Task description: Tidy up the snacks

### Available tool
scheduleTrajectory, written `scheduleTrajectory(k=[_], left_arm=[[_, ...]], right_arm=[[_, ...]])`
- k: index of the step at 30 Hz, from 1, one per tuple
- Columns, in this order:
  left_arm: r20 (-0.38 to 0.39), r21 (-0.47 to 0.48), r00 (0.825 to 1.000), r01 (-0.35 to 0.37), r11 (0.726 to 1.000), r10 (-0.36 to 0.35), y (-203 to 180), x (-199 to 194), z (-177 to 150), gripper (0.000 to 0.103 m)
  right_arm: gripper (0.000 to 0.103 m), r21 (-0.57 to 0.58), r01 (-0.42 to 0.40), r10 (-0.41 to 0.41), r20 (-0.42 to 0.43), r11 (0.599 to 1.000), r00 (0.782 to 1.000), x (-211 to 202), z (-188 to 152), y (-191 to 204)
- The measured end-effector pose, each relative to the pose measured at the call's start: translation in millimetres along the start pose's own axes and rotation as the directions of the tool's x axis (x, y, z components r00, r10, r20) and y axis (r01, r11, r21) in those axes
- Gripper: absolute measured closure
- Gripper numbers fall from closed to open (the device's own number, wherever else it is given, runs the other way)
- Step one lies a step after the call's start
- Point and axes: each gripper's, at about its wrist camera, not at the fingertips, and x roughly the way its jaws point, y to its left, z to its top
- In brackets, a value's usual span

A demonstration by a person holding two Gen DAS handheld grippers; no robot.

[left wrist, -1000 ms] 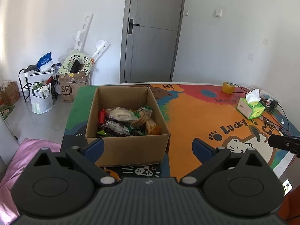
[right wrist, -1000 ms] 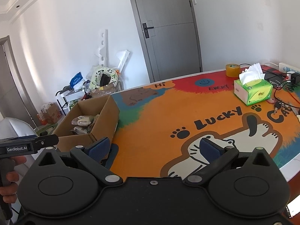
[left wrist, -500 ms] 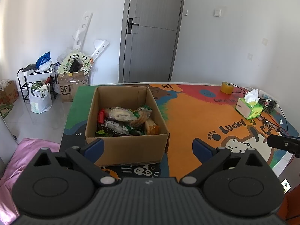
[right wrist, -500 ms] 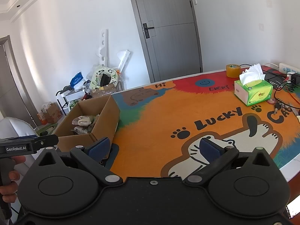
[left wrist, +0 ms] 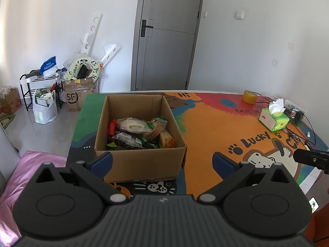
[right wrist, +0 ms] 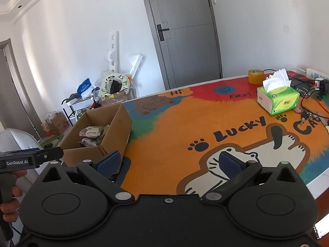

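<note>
Nearby, "GenRobot.AI" left gripper (right wrist: 30, 160), "LUCKY" mat (right wrist: 239, 126), both grippers' fingers spread, empty.

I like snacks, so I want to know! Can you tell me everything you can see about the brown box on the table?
The cardboard box is plain brown, square and open at the top, standing upright on the colourful table mat near its left end. Inside lies a loose heap of wrapped snacks, some in clear wrappers, some green, one red. They fill only the bottom, well below the rim. Neither gripper touches the box.
</note>
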Motion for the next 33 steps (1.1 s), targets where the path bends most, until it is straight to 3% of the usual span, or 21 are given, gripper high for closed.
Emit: scheduleTrajectory(k=[33], left_arm=[[-0.012, -0.003, 1.000, 0.004, 1.000, -0.004, 1.0, 1.5, 0.4, 0.000]], right_arm=[[0.000, -0.017, 0.002, -0.002, -0.004, 1.000, 1.000, 2.1, -0.8, 2.8]])
